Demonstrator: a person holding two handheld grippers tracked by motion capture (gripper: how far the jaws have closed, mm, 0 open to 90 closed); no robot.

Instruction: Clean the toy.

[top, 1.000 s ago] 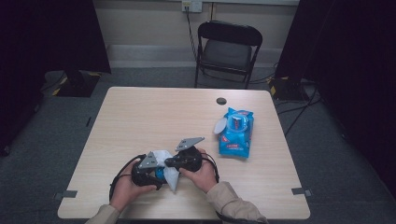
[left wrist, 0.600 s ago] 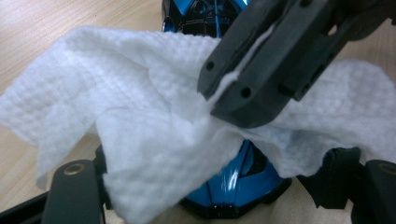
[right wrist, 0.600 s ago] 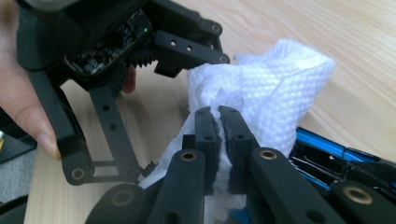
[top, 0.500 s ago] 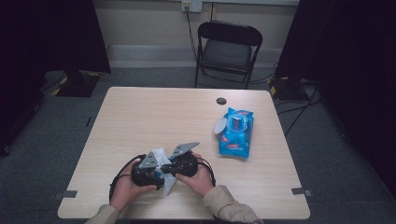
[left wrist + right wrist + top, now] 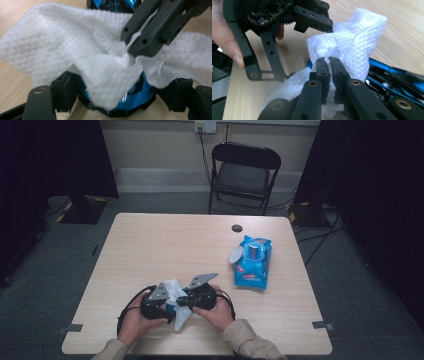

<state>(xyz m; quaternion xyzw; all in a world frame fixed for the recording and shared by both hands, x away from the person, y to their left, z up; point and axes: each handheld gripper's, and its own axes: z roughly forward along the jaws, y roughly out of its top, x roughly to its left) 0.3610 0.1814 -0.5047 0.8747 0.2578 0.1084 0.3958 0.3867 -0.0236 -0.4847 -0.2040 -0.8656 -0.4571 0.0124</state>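
Observation:
A white wipe [image 5: 176,289] hangs bunched between the two grippers near the table's front edge. My right gripper [image 5: 329,61] is shut on a fold of the wipe [image 5: 357,42]. It also reaches in from the upper right of the left gripper view as the right gripper [image 5: 130,48]. My left gripper [image 5: 120,92] has its jaws set wide, one on each side of a glossy blue object [image 5: 130,102] with black trim. The wipe [image 5: 62,45] is draped over most of that object. In the high view the left gripper [image 5: 169,308] and right gripper [image 5: 182,302] nearly touch.
An opened blue pack of wipes [image 5: 252,262] lies on the right half of the table [image 5: 165,245]. A small black round thing [image 5: 237,228] sits near the far edge. A black folding chair [image 5: 245,170] stands behind the table. Hands hold both grippers.
The right gripper has shifted slightly left, closer to the left gripper. A flap of the wipe that stood up between them now hangs toward the table's front edge.

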